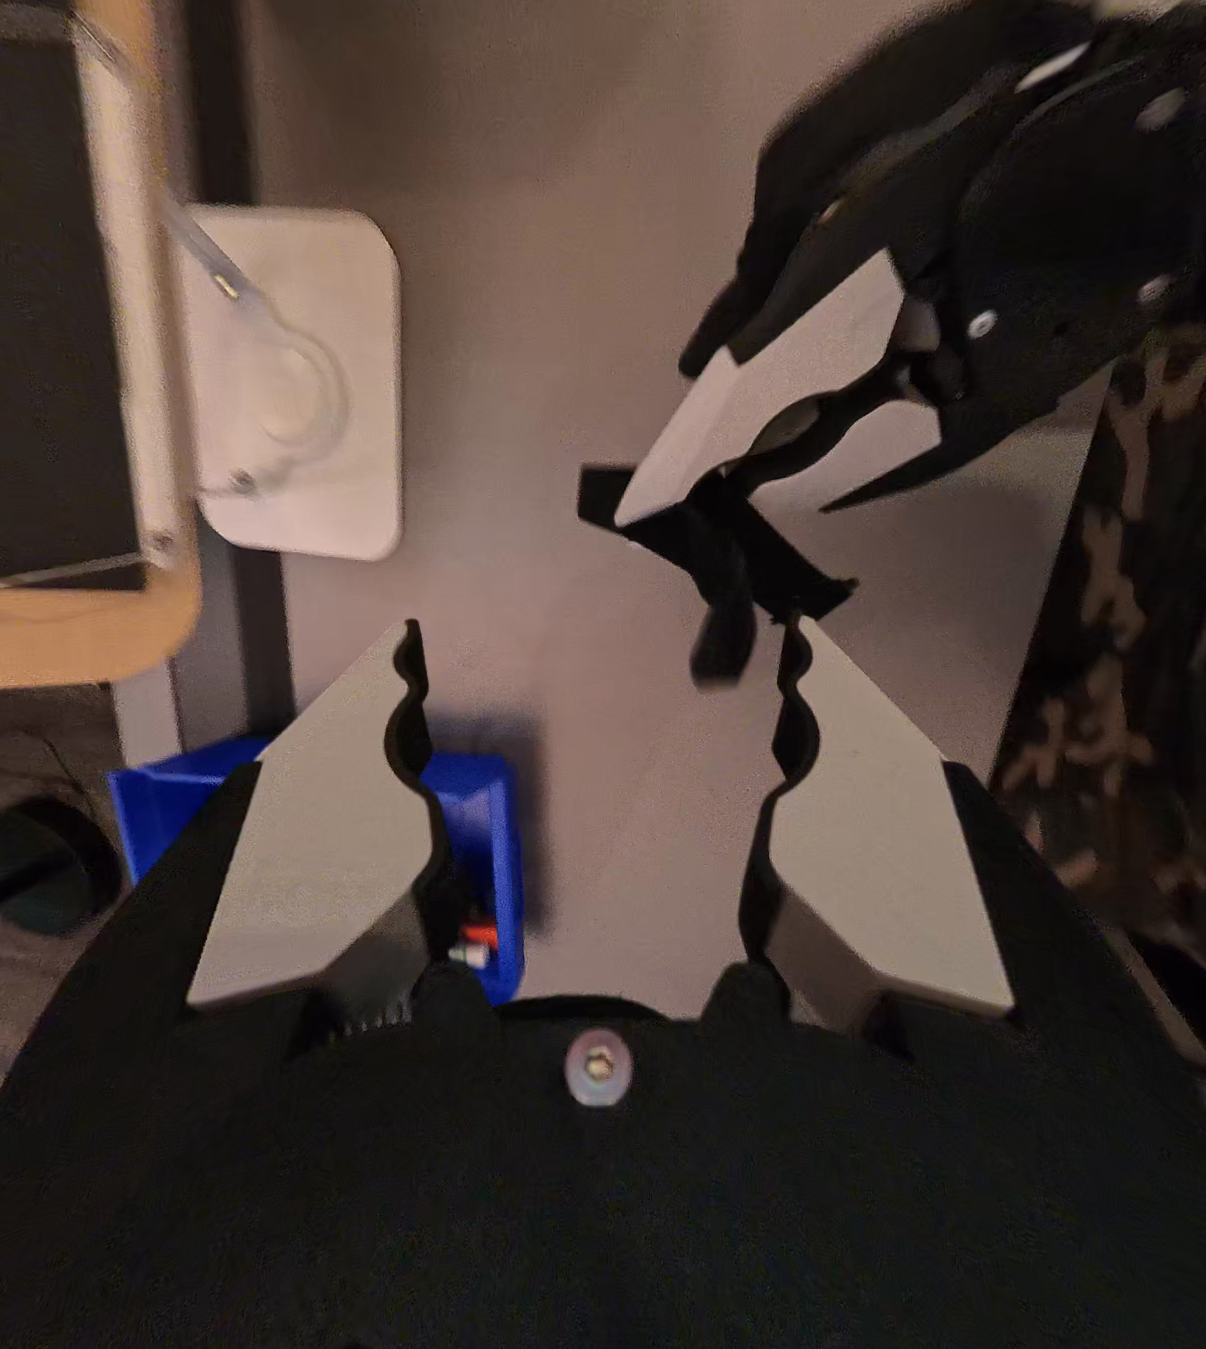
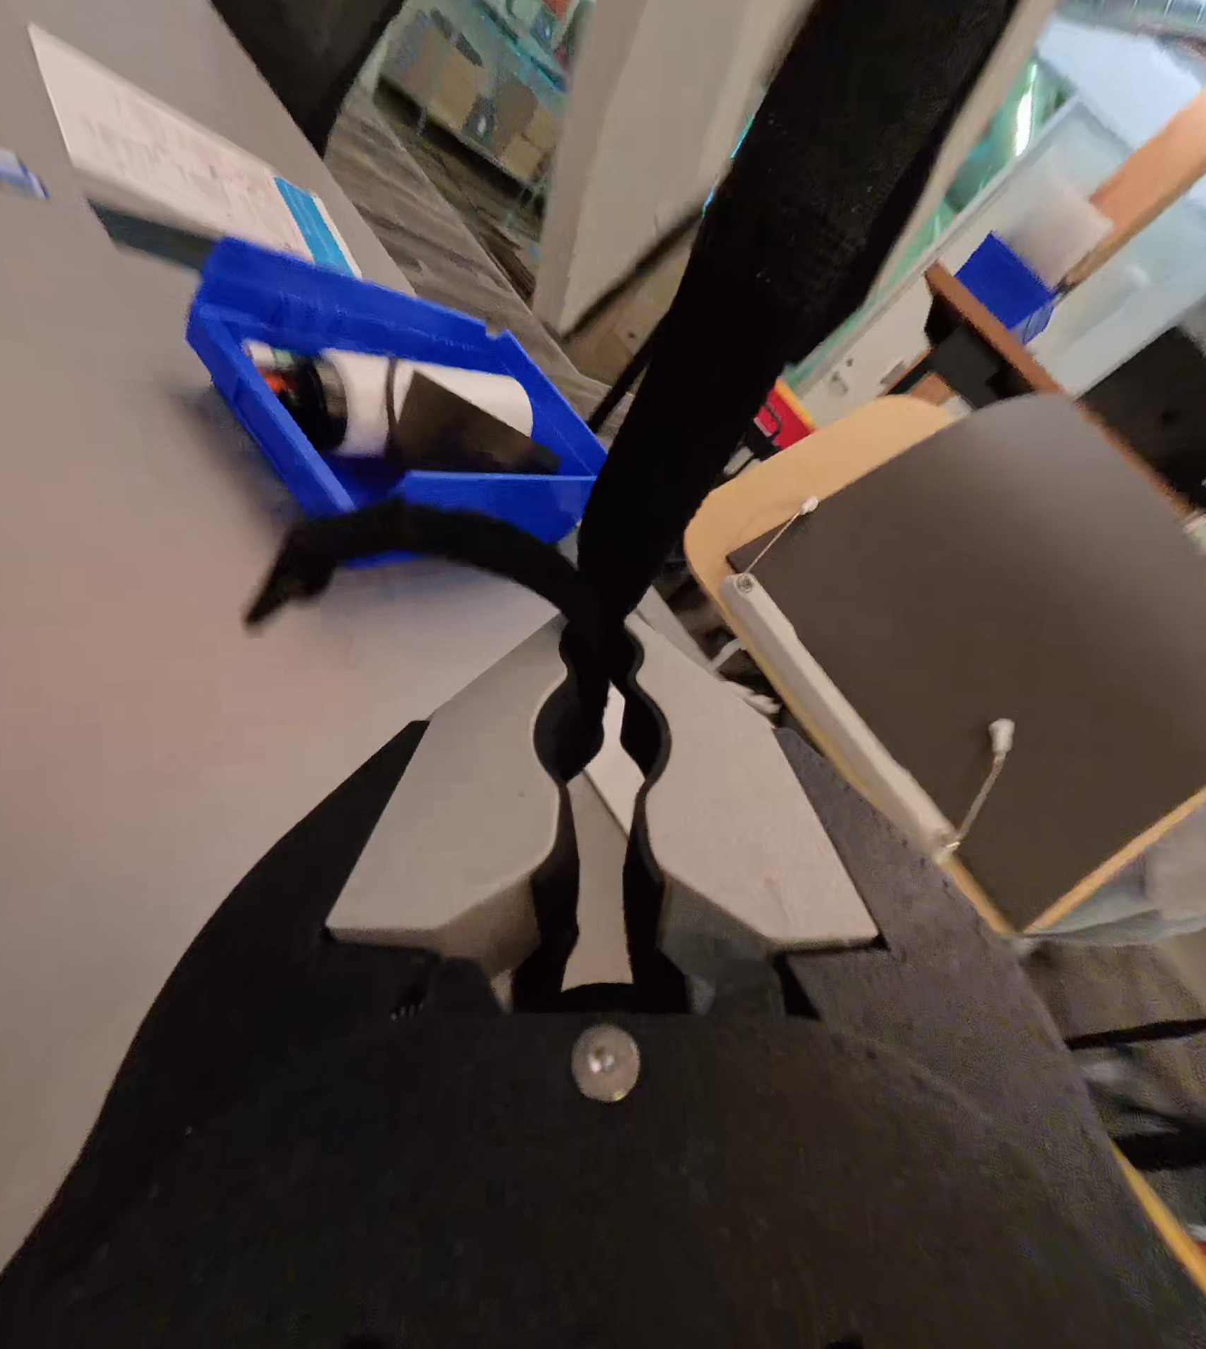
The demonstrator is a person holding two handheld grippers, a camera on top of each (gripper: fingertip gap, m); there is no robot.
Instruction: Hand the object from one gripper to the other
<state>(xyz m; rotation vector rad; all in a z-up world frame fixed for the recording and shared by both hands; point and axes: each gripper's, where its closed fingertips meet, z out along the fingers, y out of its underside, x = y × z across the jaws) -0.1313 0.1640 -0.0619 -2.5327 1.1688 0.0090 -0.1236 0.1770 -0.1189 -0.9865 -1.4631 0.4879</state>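
The object is a black fabric strap (image 1: 724, 569). In the left wrist view my right gripper (image 1: 687, 504) comes in from the upper right, shut on the strap above the grey table (image 1: 549, 292). My left gripper (image 1: 601, 628) is open and empty, and the strap's loose ends hang just beyond its right fingertip (image 1: 797, 642). In the right wrist view my right gripper (image 2: 596, 635) pinches the strap (image 2: 767, 255) at its tips. One wide end runs up and away. A thinner end (image 2: 424, 529) curls to the left.
A blue bin (image 1: 490, 817) holding small items sits on the table under my left finger and shows in the right wrist view (image 2: 366, 321). A white square pad (image 1: 293, 379) lies left. A wood-edged black panel (image 2: 986, 620) stands beside the table. A person's camouflage-patterned clothing (image 1: 1096, 693) is at the right.
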